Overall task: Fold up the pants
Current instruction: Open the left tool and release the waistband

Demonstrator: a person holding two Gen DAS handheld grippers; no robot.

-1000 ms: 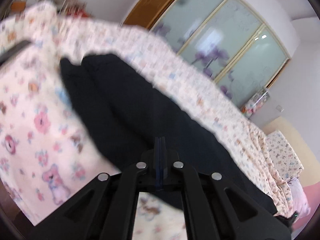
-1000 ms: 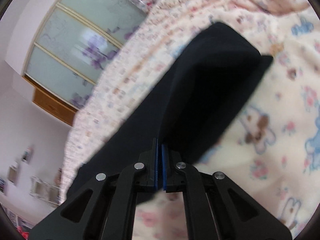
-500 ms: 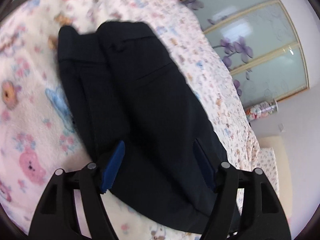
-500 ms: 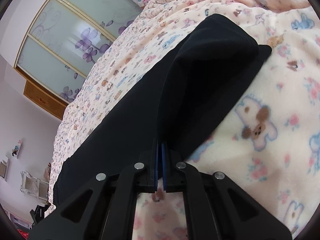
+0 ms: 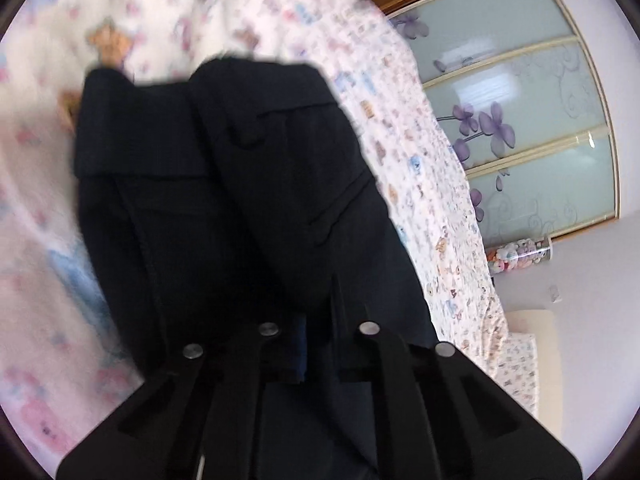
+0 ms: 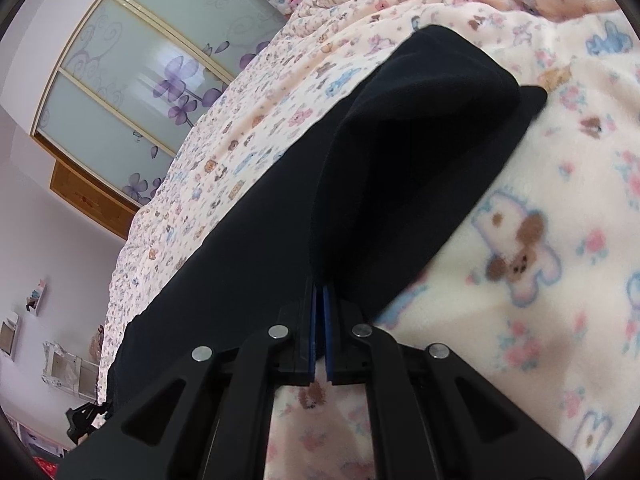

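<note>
Now my left tool (image 5: 308,344) has just closed on a bunched fold of the pants (image 5: 256,200) lying on the bed (image 6: 560,280); my right tool (image 6: 320,328) pinches their edge; I'd lift both evenly, keeping cloth taut.

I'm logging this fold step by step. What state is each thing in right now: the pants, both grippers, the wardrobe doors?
Pants: dark, lying on the bed, one end doubled over.
Left gripper: jaws just closed, pinching pants fabric.
Right gripper: shut on the pants edge.
Blanket: spread under the pants, rumpled farther back.
Wardrobe doors: closed.
</note>
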